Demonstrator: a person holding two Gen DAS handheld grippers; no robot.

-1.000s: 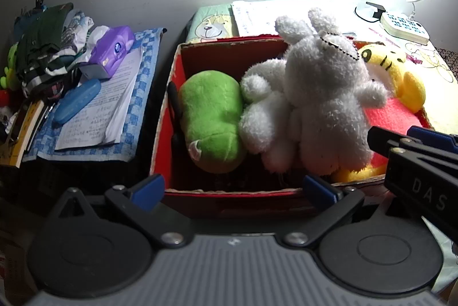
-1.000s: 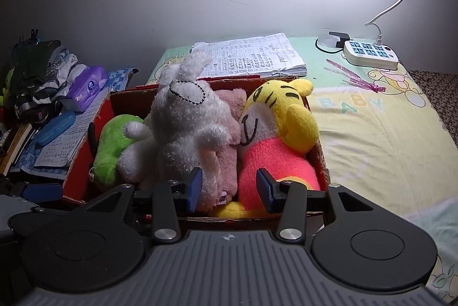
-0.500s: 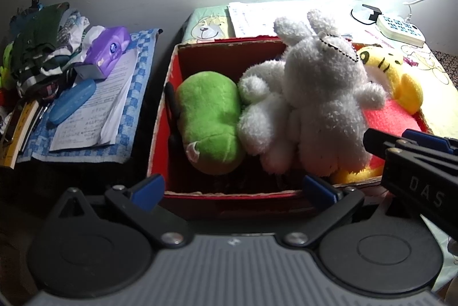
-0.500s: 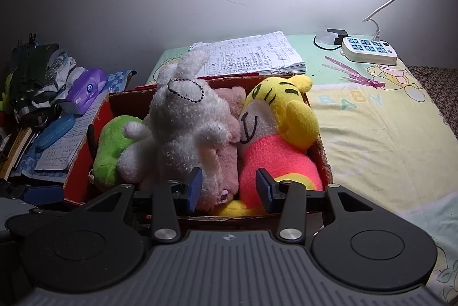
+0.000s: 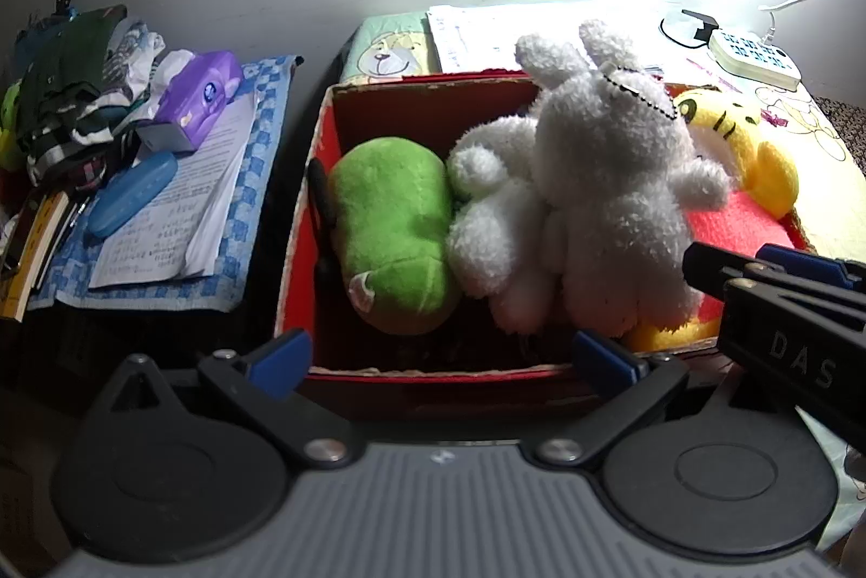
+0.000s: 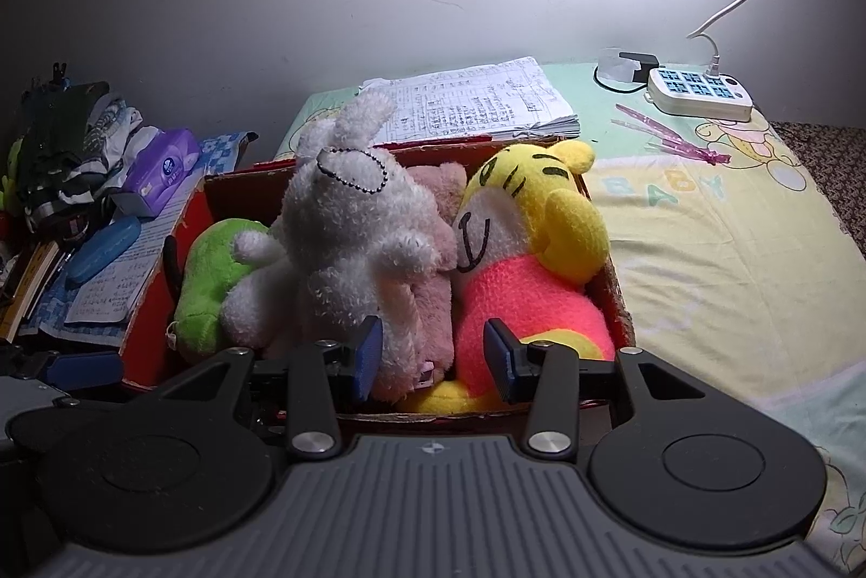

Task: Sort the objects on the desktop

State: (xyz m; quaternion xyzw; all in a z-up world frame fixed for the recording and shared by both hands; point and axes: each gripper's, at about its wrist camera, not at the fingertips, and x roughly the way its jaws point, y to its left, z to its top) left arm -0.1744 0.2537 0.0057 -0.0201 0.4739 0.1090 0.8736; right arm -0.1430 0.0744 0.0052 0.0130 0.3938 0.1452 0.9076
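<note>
Plush toys fill the red box as we hover both tongs at its near rim, neither pair grasping anything. Our right tongs stand parted with nothing pressed between the blue pads, poised just in front of the pink toy and the yellow-and-coral tiger. Our left tongs are spread wide and empty before the near wall of the box, the green toy and the white rabbit lying just beyond them.

To do the step well, we judge, we should pick one toy, come down over a firm limb or body rather than loose fur, and close squarely so its neighbours are not dragged along.

Farther out, papers lie behind the box, a power strip on the bed, and a purple tissue pack with a blue case at left.
</note>
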